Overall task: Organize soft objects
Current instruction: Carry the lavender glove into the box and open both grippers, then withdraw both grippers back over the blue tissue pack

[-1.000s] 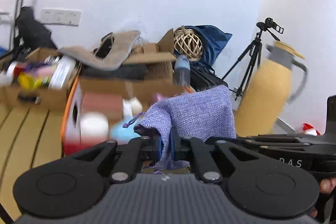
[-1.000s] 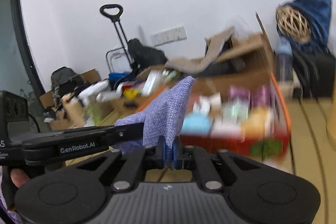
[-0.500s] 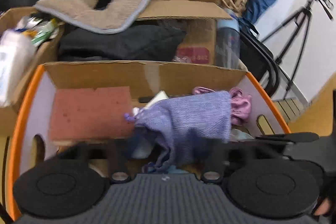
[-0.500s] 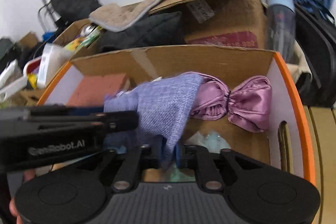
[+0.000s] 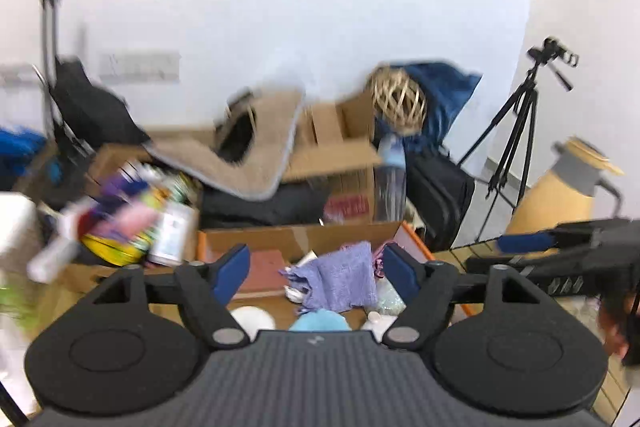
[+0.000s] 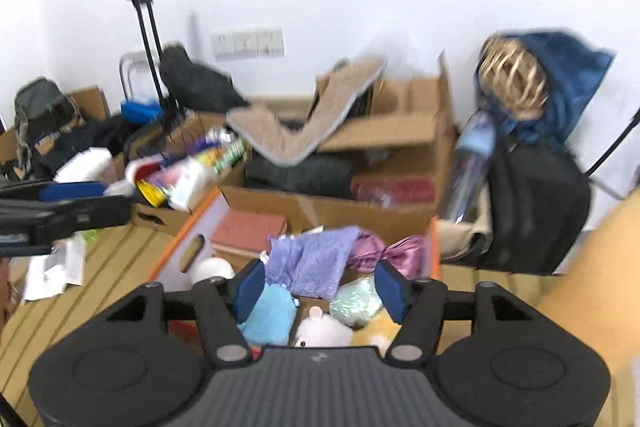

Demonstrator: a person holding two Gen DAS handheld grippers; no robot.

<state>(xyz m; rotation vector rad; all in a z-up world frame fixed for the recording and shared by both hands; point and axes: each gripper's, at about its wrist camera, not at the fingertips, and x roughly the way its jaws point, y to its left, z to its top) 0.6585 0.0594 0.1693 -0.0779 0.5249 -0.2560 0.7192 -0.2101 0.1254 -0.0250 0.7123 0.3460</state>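
Note:
The lavender knitted pouch (image 5: 340,283) lies in the orange-rimmed cardboard box (image 5: 208,239), on top of other soft items; it also shows in the right wrist view (image 6: 316,263). Beside it lie a pink satin pouch (image 6: 384,255), a light blue plush (image 6: 268,315), a white plush (image 6: 320,331) and a sequinned pouch (image 6: 356,301). My left gripper (image 5: 316,275) is open and empty, just in front of the box. My right gripper (image 6: 320,287) is open and empty, above the box's near side. The right gripper shows from the side in the left wrist view (image 5: 560,251).
A reddish book (image 6: 248,229) lies at the box's back left. Behind stand more cardboard boxes (image 6: 392,135) with a beige mat (image 6: 304,131), a black bag, a tripod (image 5: 516,139) and a tan jug (image 5: 560,195). The slatted wooden table (image 6: 100,267) carries papers at left.
Both grippers have opened and let go of the lavender pouch, which now rests in the box. Both have pulled back and up from the box.

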